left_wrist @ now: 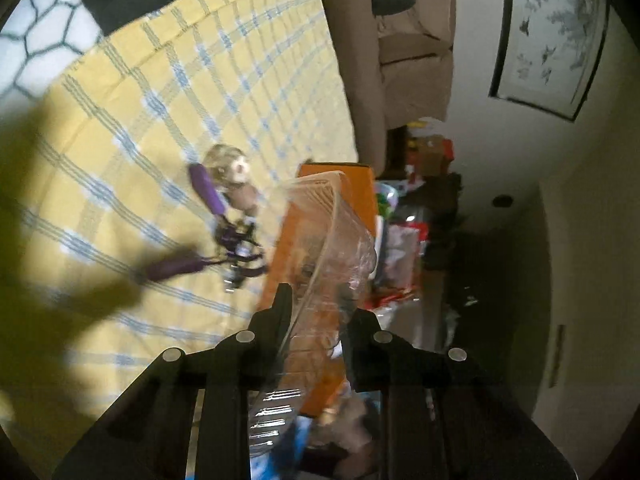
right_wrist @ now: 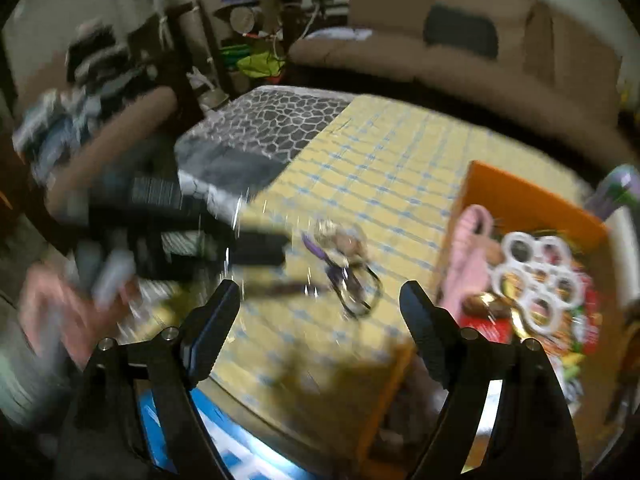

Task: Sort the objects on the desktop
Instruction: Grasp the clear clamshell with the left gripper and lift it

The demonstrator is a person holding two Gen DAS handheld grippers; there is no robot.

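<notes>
My left gripper (left_wrist: pixel 320 304) is shut on a clear plastic container (left_wrist: pixel 324 248), held tilted in the air over the edge of the orange box (left_wrist: pixel 360 188). On the yellow checked cloth (left_wrist: pixel 160 120) lie a purple skipping rope (left_wrist: pixel 208 196) and a small doll-like toy (left_wrist: pixel 234 172). In the right wrist view my right gripper (right_wrist: pixel 320 304) is open and empty above the cloth (right_wrist: pixel 380 168), with the rope and toy (right_wrist: pixel 344 256) just beyond it. The left gripper (right_wrist: pixel 180 232) shows blurred at the left. The orange box (right_wrist: pixel 520 200) at the right holds a pink item (right_wrist: pixel 472 256), white rings (right_wrist: pixel 536 272) and packets.
A brown sofa (right_wrist: pixel 440 48) runs behind the table. A black and white honeycomb-pattern cover (right_wrist: pixel 268 120) lies at the cloth's far left. A blue item (right_wrist: pixel 224 440) lies at the near edge. Cluttered shelves (left_wrist: pixel 420 200) stand by the wall. A framed picture (left_wrist: pixel 552 32) hangs there.
</notes>
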